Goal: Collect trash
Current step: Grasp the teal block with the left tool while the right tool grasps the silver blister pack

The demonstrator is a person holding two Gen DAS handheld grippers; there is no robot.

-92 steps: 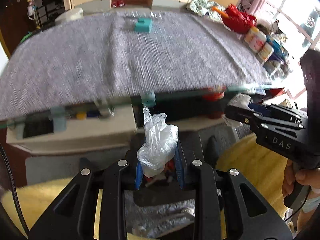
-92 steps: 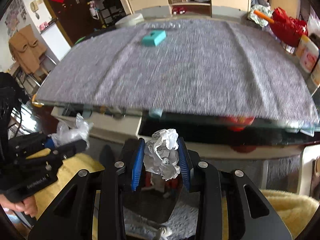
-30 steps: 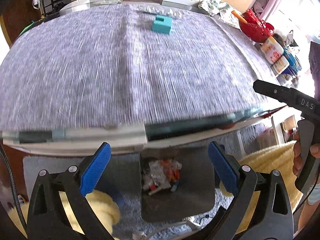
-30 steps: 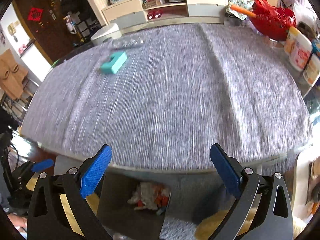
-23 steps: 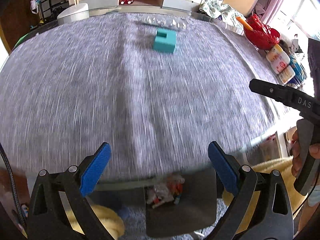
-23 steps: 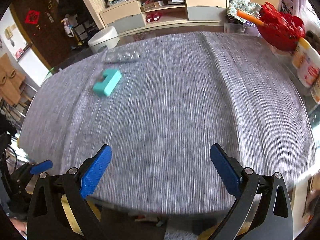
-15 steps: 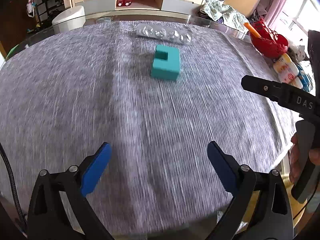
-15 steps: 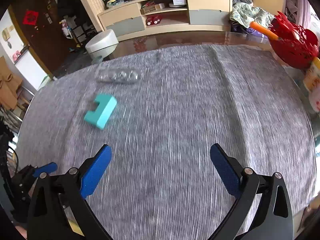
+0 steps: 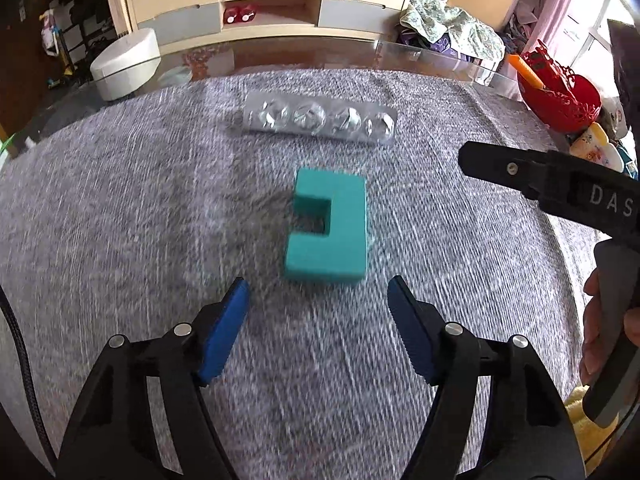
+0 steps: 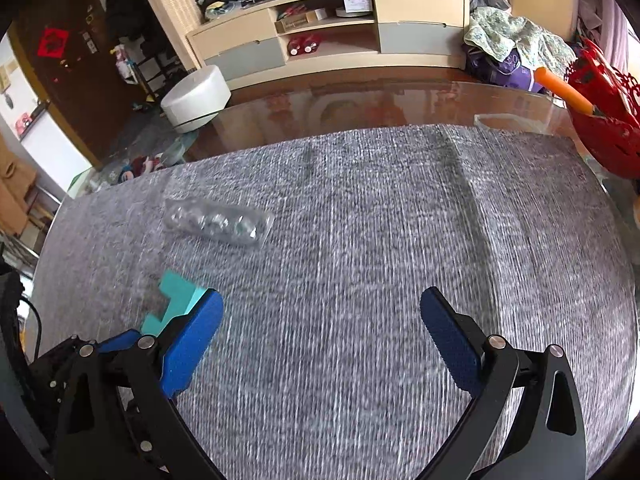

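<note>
A teal C-shaped foam block (image 9: 332,228) lies on the grey tablecloth (image 9: 120,220), just ahead of my left gripper (image 9: 318,292). Its jaws are closing, with nothing between the blue pads; the block sits beyond the tips. Farther back lies a silver blister pack (image 9: 320,117) with several emptied pockets. In the right wrist view my right gripper (image 10: 320,308) stands wide open over bare cloth, the teal block (image 10: 172,300) partly hidden behind its left finger, the blister pack (image 10: 218,222) ahead to the left. The right gripper's body shows at the left view's right edge, held by a hand (image 9: 600,320).
A red basket (image 9: 558,98) with an orange stick and some bottles stands at the table's right edge. Beyond the glass table's far rim (image 10: 360,96) are a white round stool (image 10: 196,98), a low wooden cabinet (image 10: 328,20) and piled cloths.
Both grippers have moved forward from the bin below the table edge to over the cloth, after dropping their crumpled trash. The teal block and blister pack loom closer. The left jaws have narrowed.
</note>
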